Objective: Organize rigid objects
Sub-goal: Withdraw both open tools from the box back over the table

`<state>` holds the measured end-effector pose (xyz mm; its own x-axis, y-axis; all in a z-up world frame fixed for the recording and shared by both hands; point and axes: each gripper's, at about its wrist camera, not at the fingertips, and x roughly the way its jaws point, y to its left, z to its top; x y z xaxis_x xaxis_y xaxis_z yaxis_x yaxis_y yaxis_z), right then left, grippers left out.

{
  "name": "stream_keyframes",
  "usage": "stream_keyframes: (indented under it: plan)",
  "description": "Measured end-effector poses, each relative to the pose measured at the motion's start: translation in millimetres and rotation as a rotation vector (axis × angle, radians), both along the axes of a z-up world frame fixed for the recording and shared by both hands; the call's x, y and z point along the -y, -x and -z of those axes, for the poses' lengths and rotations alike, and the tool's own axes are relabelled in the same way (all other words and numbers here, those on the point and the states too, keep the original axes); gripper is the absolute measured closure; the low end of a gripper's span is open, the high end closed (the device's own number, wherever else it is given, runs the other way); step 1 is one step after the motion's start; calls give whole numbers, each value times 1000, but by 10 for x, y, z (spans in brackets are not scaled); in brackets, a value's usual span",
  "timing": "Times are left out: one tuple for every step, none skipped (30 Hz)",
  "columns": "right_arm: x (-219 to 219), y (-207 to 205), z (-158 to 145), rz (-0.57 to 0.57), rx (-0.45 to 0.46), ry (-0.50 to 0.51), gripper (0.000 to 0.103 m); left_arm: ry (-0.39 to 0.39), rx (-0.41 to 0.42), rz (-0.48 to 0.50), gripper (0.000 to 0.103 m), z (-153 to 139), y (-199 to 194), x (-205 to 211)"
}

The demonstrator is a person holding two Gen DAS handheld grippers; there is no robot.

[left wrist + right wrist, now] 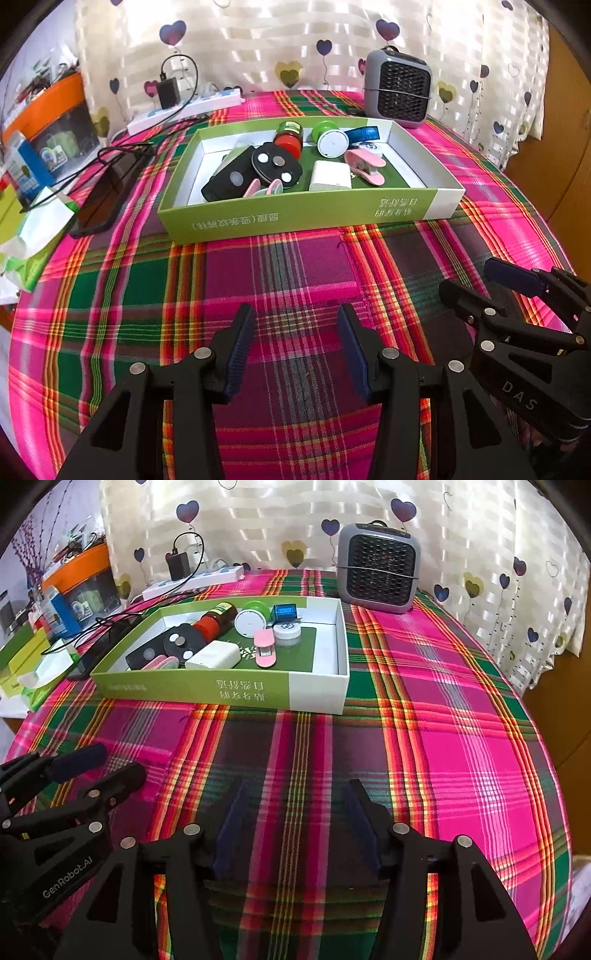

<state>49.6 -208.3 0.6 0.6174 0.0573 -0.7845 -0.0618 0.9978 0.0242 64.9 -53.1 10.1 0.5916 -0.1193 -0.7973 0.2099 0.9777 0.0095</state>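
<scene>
The green-and-white box [295, 218] sits on the plaid-covered counter [295, 280], its long printed side facing the cameras, and it holds all the small rigid objects. Inside, toward its left end, lie a black case [229, 177] and a black round-cornered piece with silver discs [277, 166] resting partly on it. Behind them a brown bottle with a red cap [289, 138] lies on its side, next to a white round disc [332, 144] and a green cap [323, 127]. A white block [330, 177] lies near the front wall, a pink stapler [365, 166] just beside it, and a blue item [364, 133] at the back. The box's right end is bare.

Both grippers hover over the bare cloth in front of the box, well apart from it. The left gripper [295, 350] has its jaws open with nothing between them; the right gripper [295, 830] likewise stands open and empty.

Behind the box stand a grey fan heater [397, 88] and a white power strip [184, 110] against the heart-patterned curtain [258, 37]
</scene>
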Motion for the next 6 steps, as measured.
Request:
stream_keyframes:
  plan:
    - [0,0,0,0,0,0,47,0,0,0,58,0,0,1]
    - [0,-2,2,0,0,0,47,0,0,0,58,1,0,2]
    - [0,-2,2,0,0,0,47,-1,0,0,58,0,0,1]
    - [0,-2,2,0,0,0,47,0,0,0,58,1,0,1]
    - [0,-2,2,0,0,0,47,0,0,0,58,1,1,1]
    - [0,-1,2,0,0,0,47,-2,0,1,58,0,2,-2]
